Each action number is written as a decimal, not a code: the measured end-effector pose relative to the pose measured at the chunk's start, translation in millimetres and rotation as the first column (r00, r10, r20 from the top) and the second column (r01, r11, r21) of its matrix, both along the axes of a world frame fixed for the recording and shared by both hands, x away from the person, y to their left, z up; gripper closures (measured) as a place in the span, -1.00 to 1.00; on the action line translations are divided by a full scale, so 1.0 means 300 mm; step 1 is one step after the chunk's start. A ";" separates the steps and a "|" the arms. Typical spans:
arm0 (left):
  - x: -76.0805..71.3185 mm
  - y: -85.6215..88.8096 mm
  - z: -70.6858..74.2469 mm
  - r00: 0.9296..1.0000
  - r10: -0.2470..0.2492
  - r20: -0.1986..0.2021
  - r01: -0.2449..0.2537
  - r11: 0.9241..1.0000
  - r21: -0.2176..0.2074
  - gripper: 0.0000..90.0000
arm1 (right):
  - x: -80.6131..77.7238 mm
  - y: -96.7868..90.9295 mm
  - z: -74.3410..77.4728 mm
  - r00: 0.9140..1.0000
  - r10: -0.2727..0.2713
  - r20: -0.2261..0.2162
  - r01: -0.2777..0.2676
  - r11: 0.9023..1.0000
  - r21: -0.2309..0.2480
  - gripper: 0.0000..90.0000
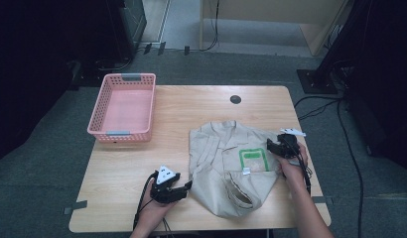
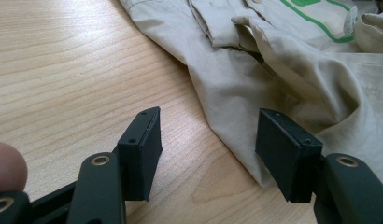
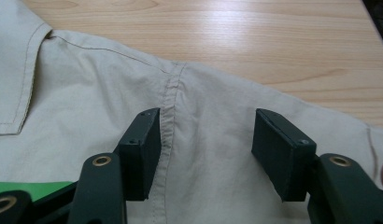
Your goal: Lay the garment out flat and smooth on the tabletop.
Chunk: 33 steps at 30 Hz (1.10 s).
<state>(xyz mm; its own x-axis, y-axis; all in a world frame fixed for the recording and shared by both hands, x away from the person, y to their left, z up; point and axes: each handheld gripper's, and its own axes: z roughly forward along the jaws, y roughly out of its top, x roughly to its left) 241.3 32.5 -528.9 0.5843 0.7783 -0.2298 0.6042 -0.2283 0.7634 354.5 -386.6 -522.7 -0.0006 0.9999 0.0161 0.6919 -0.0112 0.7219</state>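
Lying on the right half of the table (image 1: 142, 163), the shirt (image 1: 216, 148) is partly folded: its near part is bunched, with a sleeve opening turned up toward the person, and the collar end is at the far side. Its long axis runs from near to far, leaning a little to the left at the far end (the collar points away from the person). A green label (image 1: 253, 158) shows on the cloth near the right edge.

The right gripper (image 1: 282, 147) hangs over the right edge of the shirt, near a shoulder seam (image 3: 171, 100). Its jaws stand half open with the cloth below them, and nothing is pressed between the pads. I judge it is placed there because this shoulder is the next part to take or to fold inward.

The left gripper (image 1: 179, 191) rests low on the table, just beside the near left edge of the shirt. Its jaws are also apart, moderately wide, with bare wood and the hem between them, not held. Probably it waits there to pin or lift this side when the other hand works.

At the far left stands a pink basket (image 1: 123, 130), well apart from the shirt; I suppose the folded shirt should go there later.
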 end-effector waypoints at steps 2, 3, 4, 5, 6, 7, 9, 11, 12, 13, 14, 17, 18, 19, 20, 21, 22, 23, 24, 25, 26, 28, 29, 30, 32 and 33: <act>0.000 0.000 0.000 1.000 0.000 0.001 0.000 1.000 0.001 -0.08 | -0.012 0.017 0.018 0.999 0.021 0.036 -0.021 1.000 -0.013 -0.03; 0.000 -0.001 0.000 1.000 0.003 0.004 -0.003 1.000 0.000 -0.08 | -0.017 0.030 0.027 0.998 0.049 0.048 -0.049 0.999 -0.001 -0.03; 0.000 -0.001 0.000 1.000 0.003 0.004 -0.003 1.000 0.000 -0.08 | -0.017 0.030 0.027 0.998 0.049 0.048 -0.049 0.999 -0.001 -0.03; 0.000 0.000 0.001 1.000 0.004 0.011 -0.004 1.000 -0.009 -0.08 | -0.020 0.036 0.030 0.996 0.072 0.054 -0.072 0.997 0.004 -0.06; -0.006 0.002 0.008 0.999 0.003 0.038 -0.002 1.000 -0.023 -0.08 | -0.019 0.056 0.021 0.992 0.120 0.042 -0.120 0.993 -0.003 -0.11; -0.006 0.002 0.008 0.999 0.003 0.038 -0.002 1.000 -0.023 -0.08 | -0.019 0.056 0.021 0.992 0.120 0.042 -0.120 0.993 -0.003 -0.11; -0.018 0.004 0.036 0.999 -0.013 0.042 0.017 0.994 -0.111 -0.08 | -0.013 0.056 -0.005 0.992 0.123 0.022 -0.123 0.992 0.002 -0.13; -0.022 0.002 0.051 0.999 -0.017 0.048 0.023 0.991 -0.135 -0.08 | -0.011 0.052 -0.017 0.992 0.121 0.019 -0.121 0.993 0.007 -0.15; -0.025 -0.006 0.079 0.998 -0.019 0.056 0.027 0.986 -0.163 -0.08 | -0.018 0.044 -0.031 0.994 0.095 0.059 -0.096 0.995 0.029 -0.15; -0.024 -0.008 0.089 0.998 -0.023 0.058 0.033 0.985 -0.171 -0.08 | -0.018 0.044 -0.031 0.994 0.089 0.058 -0.091 0.995 0.030 -0.16; -0.023 -0.011 0.098 0.998 -0.023 0.057 0.033 0.982 -0.185 -0.08 | -0.018 0.044 -0.031 0.994 0.088 0.058 -0.090 0.996 0.028 -0.16; -0.013 -0.024 0.120 0.999 -0.016 0.046 0.025 0.978 -0.207 -0.08 | -0.016 0.046 -0.031 0.995 0.089 0.052 -0.090 0.996 0.016 -0.26; -0.009 -0.032 0.122 0.999 -0.022 0.042 0.031 0.978 -0.205 -0.09 | -0.014 0.044 -0.032 0.995 0.086 0.051 -0.086 0.996 0.016 -0.31; -0.006 -0.046 0.123 0.999 -0.034 0.036 0.041 0.977 -0.208 -0.10 | -0.010 0.042 -0.032 0.995 0.087 0.049 -0.088 0.996 0.015 -0.34; -0.006 -0.055 0.123 0.999 -0.044 0.030 0.049 0.978 -0.204 -0.10 | -0.006 0.041 -0.032 0.995 0.086 0.046 -0.087 0.996 0.017 -0.36; -0.008 -0.070 0.121 0.998 -0.054 0.024 0.057 0.979 -0.198 -0.11 | -0.004 0.040 -0.032 0.995 0.085 0.045 -0.086 0.996 0.016 -0.37; -0.012 -0.086 0.117 0.997 -0.067 0.024 0.070 0.981 -0.179 -0.10 | -0.002 0.040 -0.032 0.995 0.083 0.045 -0.084 0.996 0.016 -0.37; -0.017 -0.103 0.112 0.997 -0.077 0.028 0.080 0.985 -0.152 -0.02 | -0.001 0.040 -0.032 0.996 0.082 0.045 -0.083 0.996 0.015 -0.37; -0.023 -0.118 0.107 0.996 -0.085 0.034 0.088 0.989 -0.117 0.09 | 0.000 0.040 -0.032 0.996 0.080 0.045 -0.081 0.997 0.015 -0.37; -0.030 -0.131 0.102 0.995 -0.084 0.045 0.088 0.993 -0.079 0.27 | 0.000 0.040 -0.033 0.996 0.080 0.045 -0.081 0.997 0.015 -0.37; -0.036 -0.140 0.099 0.995 -0.090 0.049 0.093 0.994 -0.051 0.47 | 0.000 0.040 -0.033 0.996 0.081 0.045 -0.081 0.997 0.015 -0.38; -0.048 -0.146 0.097 0.991 -0.121 0.051 0.122 0.992 -0.026 0.76 | 0.000 0.040 -0.032 0.996 0.081 0.045 -0.082 0.997 0.015 -0.37; -0.057 -0.146 0.098 0.988 -0.142 0.058 0.143 0.990 -0.019 0.82 | 0.000 0.040 -0.033 0.996 0.080 0.045 -0.081 0.997 0.015 -0.38; -0.068 -0.141 0.100 0.984 -0.168 0.065 0.169 0.986 -0.012 0.88 | 0.000 0.040 -0.033 0.996 0.080 0.046 -0.080 0.997 0.015 -0.38; -0.095 -0.124 0.101 0.966 -0.244 0.081 0.244 0.970 0.008 0.90 | 0.001 0.039 -0.033 0.996 0.079 0.046 -0.080 0.997 0.013 -0.38; -0.105 -0.118 0.098 0.958 -0.271 0.093 0.270 0.963 0.023 0.91 | 0.001 0.039 -0.033 0.996 0.078 0.046 -0.079 0.997 0.013 -0.39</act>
<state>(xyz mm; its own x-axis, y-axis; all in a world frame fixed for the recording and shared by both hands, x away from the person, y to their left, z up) 209.8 -2.9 -499.5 0.7919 0.5902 -0.1565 0.4443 -0.3811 0.8108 354.9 -374.9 -532.6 -0.0798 0.9964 0.0291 0.6577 0.0307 0.7526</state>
